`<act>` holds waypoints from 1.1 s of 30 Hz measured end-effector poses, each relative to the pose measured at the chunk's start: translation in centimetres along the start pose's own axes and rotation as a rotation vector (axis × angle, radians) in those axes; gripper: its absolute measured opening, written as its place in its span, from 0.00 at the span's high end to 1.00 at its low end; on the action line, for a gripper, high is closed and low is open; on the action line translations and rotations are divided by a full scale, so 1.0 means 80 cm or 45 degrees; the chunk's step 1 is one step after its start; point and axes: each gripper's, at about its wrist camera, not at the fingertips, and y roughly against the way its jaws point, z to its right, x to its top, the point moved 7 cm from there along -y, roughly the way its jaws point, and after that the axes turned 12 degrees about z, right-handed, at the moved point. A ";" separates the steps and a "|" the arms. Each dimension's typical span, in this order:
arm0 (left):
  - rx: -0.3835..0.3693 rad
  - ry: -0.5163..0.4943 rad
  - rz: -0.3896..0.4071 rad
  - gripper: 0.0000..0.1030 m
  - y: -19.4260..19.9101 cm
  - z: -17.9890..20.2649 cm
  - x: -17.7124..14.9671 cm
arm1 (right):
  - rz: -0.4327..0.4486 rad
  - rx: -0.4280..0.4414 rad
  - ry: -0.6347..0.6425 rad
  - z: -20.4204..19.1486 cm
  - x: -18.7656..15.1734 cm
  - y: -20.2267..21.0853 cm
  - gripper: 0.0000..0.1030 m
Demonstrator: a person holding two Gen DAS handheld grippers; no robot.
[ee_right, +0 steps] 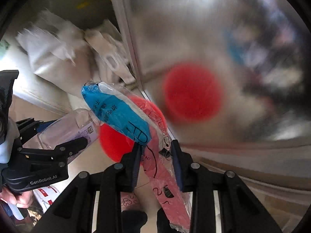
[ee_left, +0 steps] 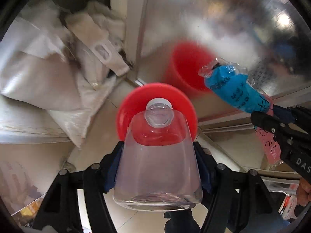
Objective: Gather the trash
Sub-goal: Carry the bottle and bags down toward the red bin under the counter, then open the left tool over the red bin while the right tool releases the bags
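The left tongs [ee_left: 158, 167] pinch a clear plastic bottle [ee_left: 157, 165] by its sides, cap pointing down, directly above a red bin [ee_left: 124, 108] on the tiled floor. The right tongs [ee_right: 156, 161] pinch a blue and pink plastic wrapper [ee_right: 124, 114], held beside the bottle and also over the bin. Behind the bin stands a steel panel [ee_left: 223, 9] with a blurred red patch, probably the bin's reflection. White sacks [ee_left: 48, 73] are heaped left of the bin.
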 end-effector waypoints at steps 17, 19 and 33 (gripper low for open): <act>-0.009 -0.056 -0.070 0.35 -0.073 0.012 -0.017 | -0.053 -0.054 -0.046 -0.003 -0.013 -0.072 0.72; -0.018 -0.060 -0.066 0.35 -0.069 0.014 -0.013 | -0.046 -0.049 -0.042 -0.004 -0.011 -0.076 0.72; 0.063 -0.099 -0.082 0.21 -0.063 -0.008 -0.023 | -0.076 -0.017 0.038 -0.006 -0.011 -0.083 0.72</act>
